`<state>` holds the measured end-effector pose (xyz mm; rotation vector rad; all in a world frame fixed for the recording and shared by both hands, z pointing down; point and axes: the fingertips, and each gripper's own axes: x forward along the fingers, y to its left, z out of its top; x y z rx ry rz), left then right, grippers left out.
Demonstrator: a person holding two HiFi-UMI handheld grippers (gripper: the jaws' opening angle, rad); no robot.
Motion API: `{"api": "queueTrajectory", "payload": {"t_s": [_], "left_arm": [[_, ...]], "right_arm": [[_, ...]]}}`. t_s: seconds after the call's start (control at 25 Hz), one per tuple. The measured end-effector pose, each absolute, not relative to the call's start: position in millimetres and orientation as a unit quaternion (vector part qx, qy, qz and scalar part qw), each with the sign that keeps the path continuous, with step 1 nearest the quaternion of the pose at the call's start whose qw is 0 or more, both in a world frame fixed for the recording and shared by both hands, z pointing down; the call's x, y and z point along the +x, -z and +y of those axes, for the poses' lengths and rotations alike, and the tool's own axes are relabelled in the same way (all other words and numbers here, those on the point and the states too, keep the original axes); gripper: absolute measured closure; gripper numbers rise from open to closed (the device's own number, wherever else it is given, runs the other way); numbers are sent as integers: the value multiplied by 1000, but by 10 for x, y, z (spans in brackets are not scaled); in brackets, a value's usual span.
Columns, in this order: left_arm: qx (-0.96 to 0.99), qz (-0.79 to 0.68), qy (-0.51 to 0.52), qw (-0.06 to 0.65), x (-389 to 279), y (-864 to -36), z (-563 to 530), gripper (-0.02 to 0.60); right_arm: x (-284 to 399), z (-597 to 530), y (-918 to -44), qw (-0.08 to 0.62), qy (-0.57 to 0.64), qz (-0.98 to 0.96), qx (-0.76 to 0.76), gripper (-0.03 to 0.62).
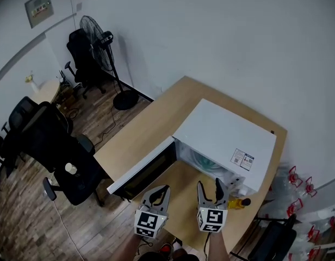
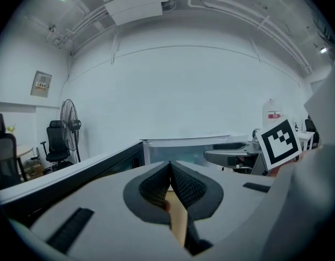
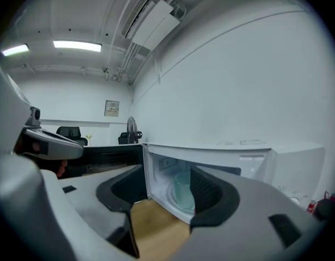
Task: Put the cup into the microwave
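A white microwave (image 1: 227, 135) stands on the wooden table (image 1: 156, 124), and its door (image 1: 143, 170) is swung open to the left. Inside on the turntable stands a pale green see-through cup (image 3: 184, 192), upright; in the head view the cup (image 1: 203, 159) shows only faintly. My right gripper (image 3: 167, 189) is open and empty in front of the opening, clear of the cup. My left gripper (image 2: 170, 165) is shut with nothing held, beside the open door (image 2: 75, 175). In the head view both hover over the table's near edge, the left gripper (image 1: 159, 192) and the right gripper (image 1: 210, 185).
A small yellow-capped object (image 1: 238, 203) lies by the microwave's front right corner. Black office chairs (image 1: 59, 151) and a standing fan (image 1: 99, 42) are on the floor to the left. Red-handled items (image 1: 298, 178) sit in clear bags right of the table.
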<state>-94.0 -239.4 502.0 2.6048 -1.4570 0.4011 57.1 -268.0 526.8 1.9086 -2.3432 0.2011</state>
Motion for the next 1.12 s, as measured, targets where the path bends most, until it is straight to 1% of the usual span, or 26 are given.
{"api": "queueTrajectory", "payload": {"t_s": [0.24,0.4,0.64,0.84,1.12], "left_arm": [[873,-472,-113,45,-958,-4784,-2036,558],[879,-463,-106,38,-1011,-4655,-1733,558],[884,-456,-98,29,-1112,-4510,-1273,558],[888,-449,-97,22,-1205,-4505,-917,558],[890,-444,-101,25,-1366,-4550,-485,558]], "right_arm": [[490,-2186,-5037,53,-58,-768,636,382],[462,-1795,-4832,50,-44,-761,645,446],[435,-1188,-4683,56,-32,-752,655,506],[401,-737,-4665,59,-28,-744,665,540],[366,-160,-4723,70,-27,-737,672,566]]}}
